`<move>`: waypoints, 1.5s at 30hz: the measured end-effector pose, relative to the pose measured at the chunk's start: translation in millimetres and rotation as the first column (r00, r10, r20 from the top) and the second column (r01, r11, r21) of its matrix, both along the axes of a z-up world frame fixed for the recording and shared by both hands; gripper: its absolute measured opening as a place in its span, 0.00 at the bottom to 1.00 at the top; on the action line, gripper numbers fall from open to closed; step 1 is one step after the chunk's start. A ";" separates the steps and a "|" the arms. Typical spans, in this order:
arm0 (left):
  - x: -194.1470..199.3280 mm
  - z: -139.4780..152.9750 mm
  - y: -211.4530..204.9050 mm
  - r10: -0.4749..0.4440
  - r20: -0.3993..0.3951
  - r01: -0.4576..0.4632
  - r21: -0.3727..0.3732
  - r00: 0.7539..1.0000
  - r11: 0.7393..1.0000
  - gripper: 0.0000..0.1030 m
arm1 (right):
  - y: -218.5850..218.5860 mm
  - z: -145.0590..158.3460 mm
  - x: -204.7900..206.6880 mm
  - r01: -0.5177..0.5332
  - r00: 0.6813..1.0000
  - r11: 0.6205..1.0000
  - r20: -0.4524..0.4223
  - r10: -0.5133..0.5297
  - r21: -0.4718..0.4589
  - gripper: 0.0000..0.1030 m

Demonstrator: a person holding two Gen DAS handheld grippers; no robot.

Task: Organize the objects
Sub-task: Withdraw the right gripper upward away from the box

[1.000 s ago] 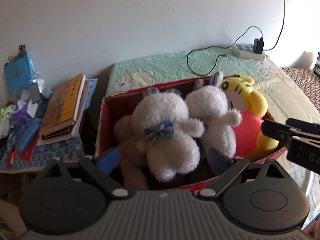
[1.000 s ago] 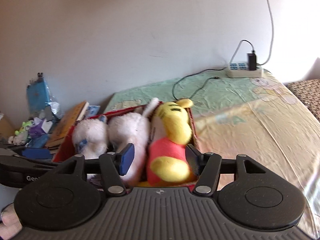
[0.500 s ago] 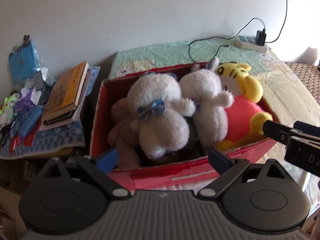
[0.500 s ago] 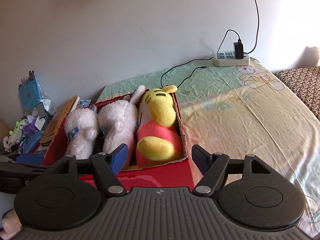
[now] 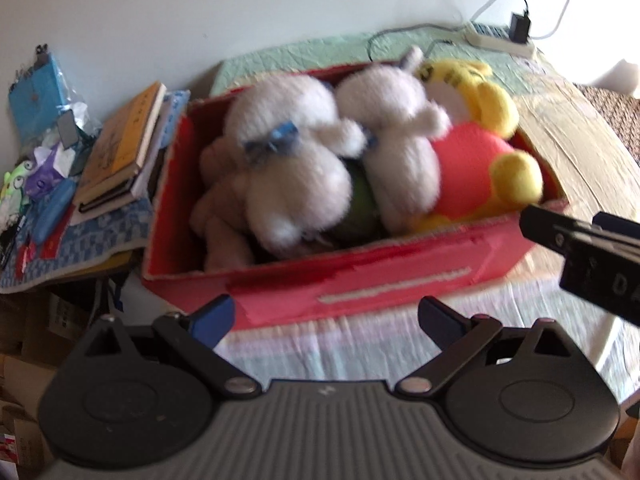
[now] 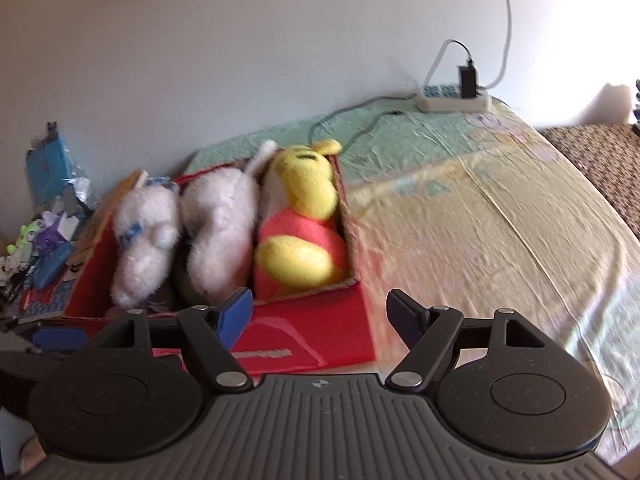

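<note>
Left gripper (image 5: 324, 320) gapes wide, nothing between its fingers, just short of the red box (image 5: 360, 280). Right gripper (image 6: 320, 312) is spread and empty too, over the box's near right corner. Left view alone reveals a brown toy (image 5: 216, 216) and something green (image 5: 360, 204) under the white bears (image 5: 292, 168). Right view opens the bedsheet (image 6: 500, 220) toward 2 o'clock, power strip (image 6: 454, 100) far at 1.

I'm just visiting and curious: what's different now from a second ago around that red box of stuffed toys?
Both grippers, left and right, backed away from the red cardboard box, open and empty; neither took or released anything. The white plush bears and yellow plush tiger lie unchanged in the box.
</note>
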State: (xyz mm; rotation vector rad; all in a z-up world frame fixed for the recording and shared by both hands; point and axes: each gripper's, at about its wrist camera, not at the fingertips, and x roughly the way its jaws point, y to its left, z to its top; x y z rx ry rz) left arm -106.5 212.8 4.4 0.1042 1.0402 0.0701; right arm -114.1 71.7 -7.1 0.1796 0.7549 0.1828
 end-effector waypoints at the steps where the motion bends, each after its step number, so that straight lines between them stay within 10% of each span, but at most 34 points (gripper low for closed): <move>1: -0.8 -2.9 -4.3 -0.010 -0.012 0.010 -0.001 1.000 1.000 0.95 | -1.9 -1.8 0.1 0.010 1.000 1.000 -0.012 -0.010 -0.003 0.74; 24: 3.8 -12.9 -64.8 -0.096 -0.039 0.095 -0.021 0.995 0.995 0.95 | -58.5 -12.9 -5.5 0.181 0.978 0.979 -0.090 -0.190 -0.092 0.79; 45: -2.6 9.8 -18.4 0.021 0.048 -0.021 -0.001 0.999 1.000 0.95 | -7.2 8.6 1.9 0.036 0.999 0.994 -0.025 -0.039 -0.106 0.79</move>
